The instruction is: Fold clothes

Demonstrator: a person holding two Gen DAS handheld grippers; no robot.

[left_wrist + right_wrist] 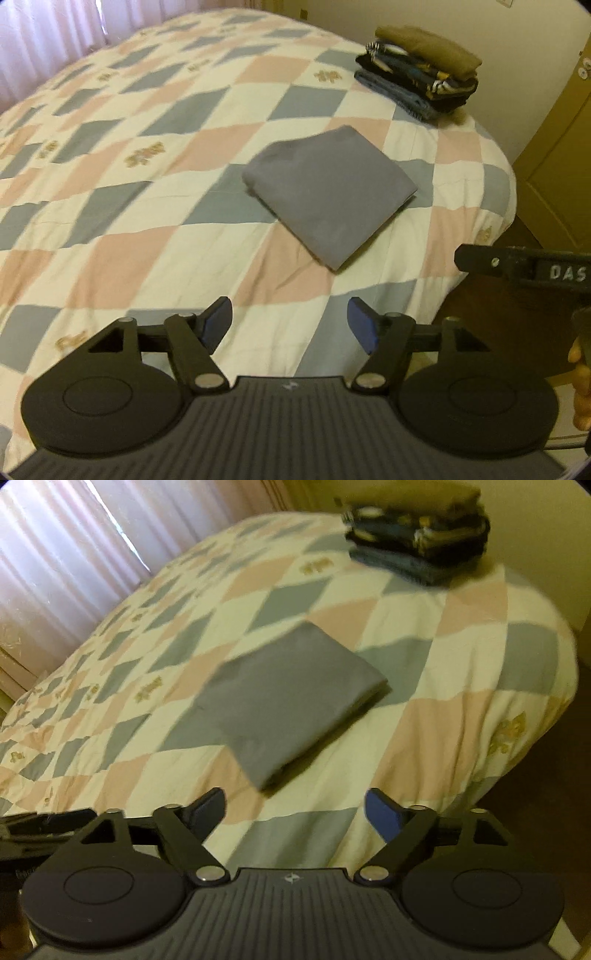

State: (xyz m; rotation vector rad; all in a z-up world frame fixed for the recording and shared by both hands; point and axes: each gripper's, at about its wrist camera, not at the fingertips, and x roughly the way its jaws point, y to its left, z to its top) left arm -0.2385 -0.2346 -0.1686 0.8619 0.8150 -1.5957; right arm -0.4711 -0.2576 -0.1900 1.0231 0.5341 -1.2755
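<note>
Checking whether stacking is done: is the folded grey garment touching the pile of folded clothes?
Apart. The left wrist view shows the grey garment lying alone, with bare quilt between it and the pile at the bed's far corner.

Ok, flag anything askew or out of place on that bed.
Nothing stands out. The grey folded garment lies flat and square on the checked quilt; the stack of folded clothes sits tidy near the far corner. Both grippers are open, empty.
</note>
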